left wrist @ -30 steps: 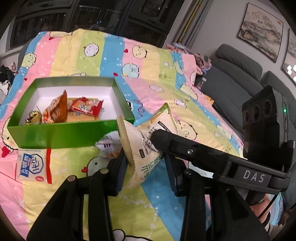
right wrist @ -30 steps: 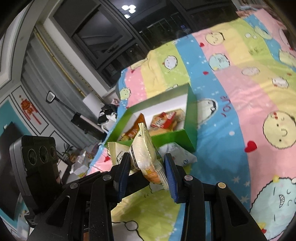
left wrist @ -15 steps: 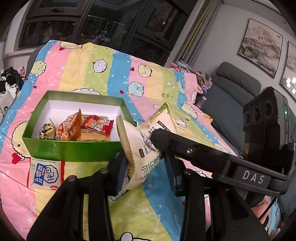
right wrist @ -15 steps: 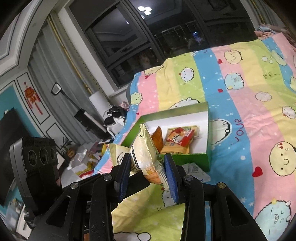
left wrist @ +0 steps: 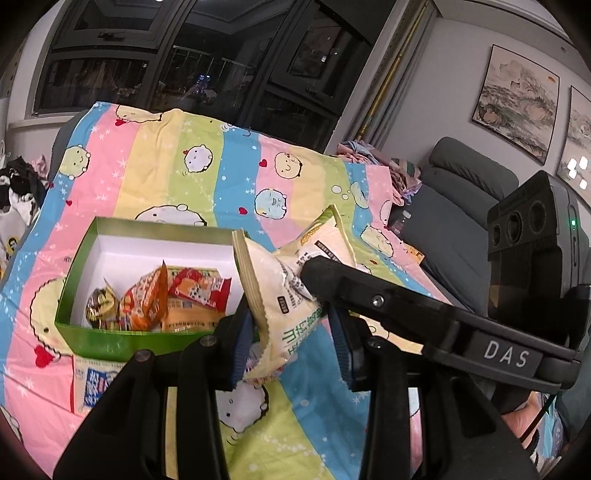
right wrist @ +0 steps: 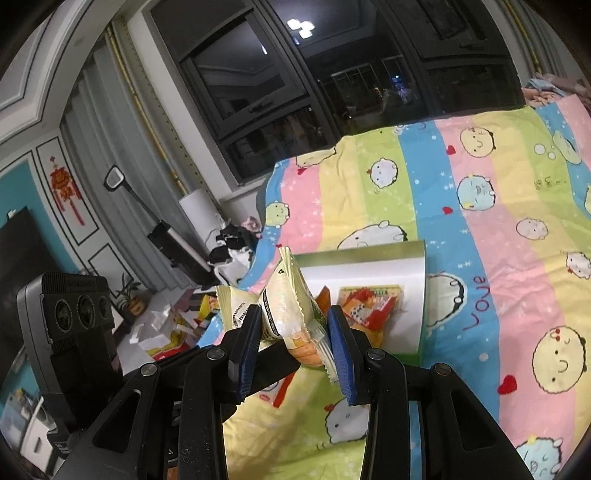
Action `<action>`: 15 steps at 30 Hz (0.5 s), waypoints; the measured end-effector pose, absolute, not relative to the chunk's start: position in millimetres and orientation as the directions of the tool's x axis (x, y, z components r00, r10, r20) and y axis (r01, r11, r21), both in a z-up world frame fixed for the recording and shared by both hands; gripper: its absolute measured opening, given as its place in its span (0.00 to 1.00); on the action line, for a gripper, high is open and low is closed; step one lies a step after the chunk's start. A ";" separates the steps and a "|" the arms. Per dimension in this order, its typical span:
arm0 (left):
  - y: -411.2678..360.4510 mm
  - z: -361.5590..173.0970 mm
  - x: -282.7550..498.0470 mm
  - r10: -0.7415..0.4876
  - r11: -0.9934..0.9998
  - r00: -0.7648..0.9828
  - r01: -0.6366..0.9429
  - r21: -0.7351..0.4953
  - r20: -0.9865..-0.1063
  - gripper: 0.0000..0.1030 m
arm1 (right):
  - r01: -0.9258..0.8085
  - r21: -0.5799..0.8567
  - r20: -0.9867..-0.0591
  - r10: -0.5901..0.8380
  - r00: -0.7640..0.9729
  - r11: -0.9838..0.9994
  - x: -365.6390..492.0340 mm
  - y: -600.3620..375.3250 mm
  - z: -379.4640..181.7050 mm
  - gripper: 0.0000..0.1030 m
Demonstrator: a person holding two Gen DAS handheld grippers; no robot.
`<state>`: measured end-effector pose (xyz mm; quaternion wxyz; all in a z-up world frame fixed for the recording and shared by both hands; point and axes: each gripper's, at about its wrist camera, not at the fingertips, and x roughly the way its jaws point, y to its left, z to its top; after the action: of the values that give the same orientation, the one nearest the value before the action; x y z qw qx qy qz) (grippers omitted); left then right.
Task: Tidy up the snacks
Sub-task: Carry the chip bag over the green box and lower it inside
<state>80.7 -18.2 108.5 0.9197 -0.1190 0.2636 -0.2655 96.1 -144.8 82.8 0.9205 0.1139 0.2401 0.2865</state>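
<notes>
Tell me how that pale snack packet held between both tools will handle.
The pale snack packet looks puffy and soft, so it probably dents easily. Its glossy film may slip. Pinched by the left tool and right tool, it likely weighs little.

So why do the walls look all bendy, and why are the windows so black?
Left wrist view: the fisheye lens curves the window frames and blacks out the corners; it is dark outside, and a ceiling light reflects in the glass. Right wrist view: same bending, a bright light reflection in the glass, and the snacks in the green box look a little blurry.

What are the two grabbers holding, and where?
Both pinch one pale yellow snack packet: the left gripper grips its lower end, the right gripper clamps its other end.
</notes>
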 end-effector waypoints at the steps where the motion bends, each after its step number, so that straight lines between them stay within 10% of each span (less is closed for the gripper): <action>1: -17.7 109.6 82.8 -0.551 0.831 0.720 0.428 -0.356 -0.421 0.37 | -0.472 0.347 -0.376 0.581 0.722 0.811 98.7 -144.8 84.4 0.38; 15: -10.8 108.4 137.8 -0.557 0.827 0.719 0.433 -0.359 -0.416 0.38 | -0.458 0.306 -0.397 0.549 0.736 0.835 148.7 -132.5 94.5 0.38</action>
<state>137.8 -10.8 108.4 0.9195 -0.1188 0.2608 -0.2690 148.7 -132.5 94.5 0.9268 0.0941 0.2416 0.2716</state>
